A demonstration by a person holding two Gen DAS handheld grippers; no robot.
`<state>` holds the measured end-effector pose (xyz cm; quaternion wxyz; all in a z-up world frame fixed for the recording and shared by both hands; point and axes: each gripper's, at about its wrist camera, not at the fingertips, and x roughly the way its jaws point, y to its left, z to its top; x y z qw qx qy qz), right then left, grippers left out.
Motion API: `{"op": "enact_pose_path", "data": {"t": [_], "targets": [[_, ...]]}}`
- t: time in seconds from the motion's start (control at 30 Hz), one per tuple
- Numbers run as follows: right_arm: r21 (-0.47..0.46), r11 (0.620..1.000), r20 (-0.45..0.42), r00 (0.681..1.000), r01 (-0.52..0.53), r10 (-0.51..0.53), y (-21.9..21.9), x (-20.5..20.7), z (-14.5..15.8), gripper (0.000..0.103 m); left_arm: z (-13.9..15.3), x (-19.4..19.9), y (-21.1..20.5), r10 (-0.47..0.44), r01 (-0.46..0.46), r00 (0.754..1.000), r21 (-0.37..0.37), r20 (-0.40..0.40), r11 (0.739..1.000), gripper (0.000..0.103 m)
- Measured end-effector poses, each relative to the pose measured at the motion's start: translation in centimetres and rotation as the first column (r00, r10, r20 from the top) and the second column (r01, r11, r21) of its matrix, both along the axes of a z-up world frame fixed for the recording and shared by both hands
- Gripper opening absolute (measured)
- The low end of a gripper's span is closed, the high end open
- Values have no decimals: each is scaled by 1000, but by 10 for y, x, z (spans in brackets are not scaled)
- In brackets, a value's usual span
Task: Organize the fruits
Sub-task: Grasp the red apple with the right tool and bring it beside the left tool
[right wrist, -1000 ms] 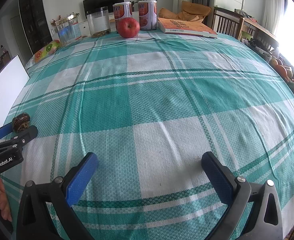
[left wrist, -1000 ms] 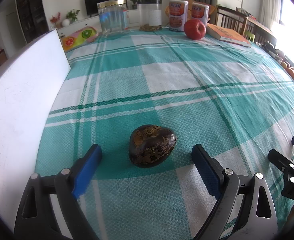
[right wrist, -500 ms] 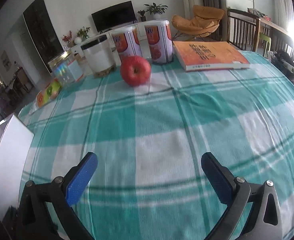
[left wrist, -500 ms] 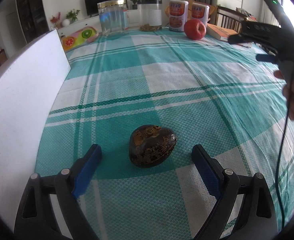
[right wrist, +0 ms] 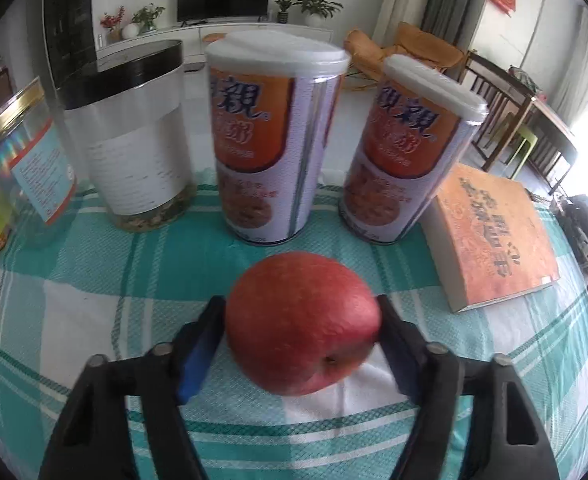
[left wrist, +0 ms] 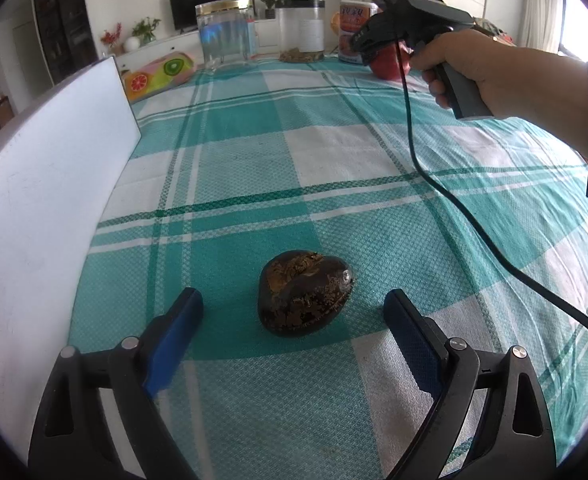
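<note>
A dark brown, wrinkled fruit (left wrist: 303,292) lies on the teal checked tablecloth between the open fingers of my left gripper (left wrist: 294,320), touching neither. A red apple (right wrist: 301,328) sits at the far end of the table. My right gripper (right wrist: 301,332) has its blue pads against both sides of the apple. In the left wrist view the right gripper's body (left wrist: 409,28) and the hand holding it hide most of the apple (left wrist: 387,62).
Two orange-labelled cans (right wrist: 274,140) (right wrist: 405,160), a clear jar with a black lid (right wrist: 134,148) and a gold-lidded jar (right wrist: 10,160) stand just behind the apple. An orange book (right wrist: 493,240) lies to its right. A white board (left wrist: 42,184) stands along the table's left side.
My right gripper has travelled from the near table edge to the far end and closed its fingers onto the apple. My left gripper and the brown fruit have not moved.
</note>
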<state>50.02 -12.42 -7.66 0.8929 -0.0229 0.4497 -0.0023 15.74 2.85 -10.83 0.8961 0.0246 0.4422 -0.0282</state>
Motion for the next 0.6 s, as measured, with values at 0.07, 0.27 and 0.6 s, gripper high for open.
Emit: {"op": "enact_pose_path", "data": {"t": [0.07, 0.27, 0.6], "targets": [[56, 998, 4, 1000, 30, -31, -14, -14, 0, 69, 0, 0, 0, 0, 0, 1000, 1, 0, 1000, 93], [243, 969, 33, 998, 50, -59, -53, -98, 10, 69, 0, 0, 0, 1, -1, 1000, 1, 0, 1000, 93], [393, 919, 23, 1000, -18, 10, -63, -304, -9, 69, 1, 0, 0, 1, -1, 1000, 3, 1, 1000, 94]]}}
